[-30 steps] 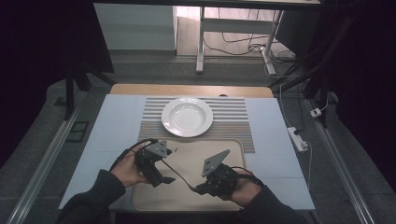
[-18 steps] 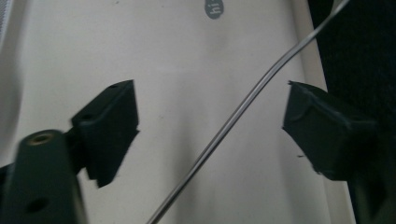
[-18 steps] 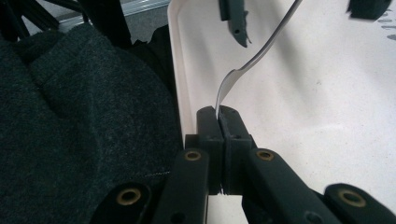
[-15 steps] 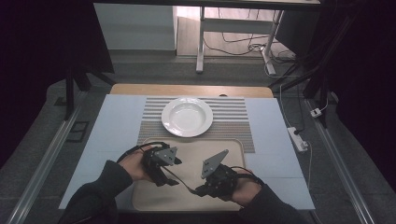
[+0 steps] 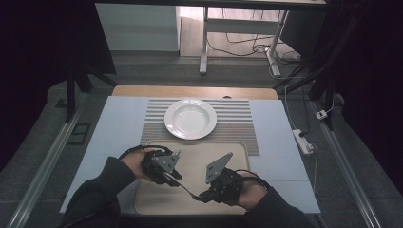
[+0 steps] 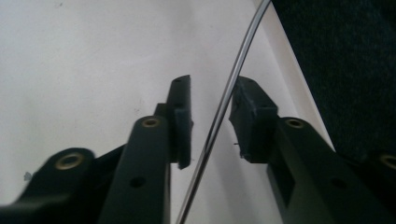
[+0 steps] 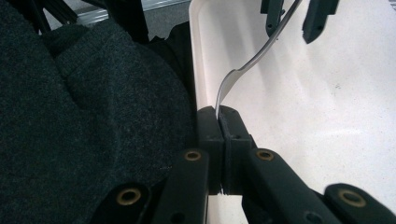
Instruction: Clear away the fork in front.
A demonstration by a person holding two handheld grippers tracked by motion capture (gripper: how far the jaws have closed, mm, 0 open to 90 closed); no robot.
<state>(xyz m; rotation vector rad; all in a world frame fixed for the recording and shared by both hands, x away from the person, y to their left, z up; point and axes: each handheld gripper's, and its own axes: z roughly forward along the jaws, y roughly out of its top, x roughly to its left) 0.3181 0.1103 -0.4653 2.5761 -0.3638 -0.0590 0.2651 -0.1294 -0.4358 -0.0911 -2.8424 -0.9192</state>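
A slim metal utensil (image 5: 186, 189) hangs low over the beige tray (image 5: 237, 156) between my two grippers. My right gripper (image 7: 219, 114) is shut on its broad end, beside a dark sleeve. The thin handle (image 7: 254, 58) runs from there up to my left gripper (image 7: 293, 14). In the left gripper view my left gripper (image 6: 212, 112) is open, with the handle (image 6: 224, 100) passing through the gap between the two pads; I cannot tell if it touches the right pad (image 6: 247, 116). In the high view, left gripper (image 5: 173, 176) and right gripper (image 5: 204, 197) sit close together over the tray.
A white deep plate (image 5: 190, 118) rests on a striped placemat (image 5: 237, 118) just beyond the tray. The table is covered in pale blue (image 5: 119, 123). A white power strip (image 5: 304, 141) lies off the table's right edge.
My left hand has shifted slightly right over the tray, toward the utensil's handle. The right gripper has stayed put, still clamped.
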